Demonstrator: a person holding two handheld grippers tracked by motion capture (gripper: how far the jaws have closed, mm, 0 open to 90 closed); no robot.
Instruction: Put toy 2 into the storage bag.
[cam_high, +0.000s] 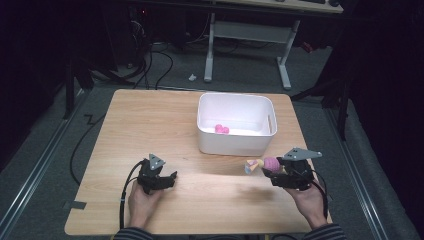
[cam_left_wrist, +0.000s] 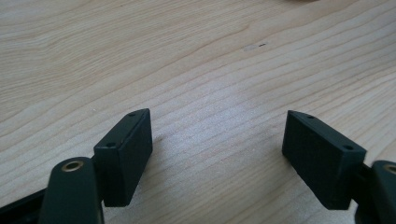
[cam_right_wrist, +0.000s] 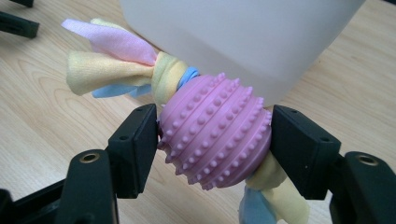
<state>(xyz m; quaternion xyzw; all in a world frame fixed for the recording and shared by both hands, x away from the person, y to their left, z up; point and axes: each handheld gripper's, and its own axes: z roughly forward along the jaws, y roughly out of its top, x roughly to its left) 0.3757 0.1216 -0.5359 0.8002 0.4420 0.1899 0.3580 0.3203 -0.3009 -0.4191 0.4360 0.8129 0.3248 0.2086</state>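
— Already clamped: right gripper (cam_right_wrist: 215, 140) jaws pinching the pink studded ball (cam_right_wrist: 215, 133) across its middle, one pad on each flank.
— Held where?
— Lifted just off the wooden table (cam_high: 150, 125), just in front of the white bin (cam_high: 235, 142), close to its near wall.
— Likely feel?
— Probably light and rubbery, with some give; studs should bite against the pads, so little risk of slipping. Not fragile, by the look of it.
— And the cloth?
— Soft fleece strips (cam_right_wrist: 109, 60) knotted through both ends, floppy, no good as a handle. Best kept on the ball's belly, as now.
— Other side?
— Left gripper (cam_left_wrist: 217, 149) jaws spread wide over bare wood, holding nothing, resting low near the table's front left.
— Anything in the bin?
— Small pink pieces (cam_high: 221, 129) on its floor; too small to tell what.
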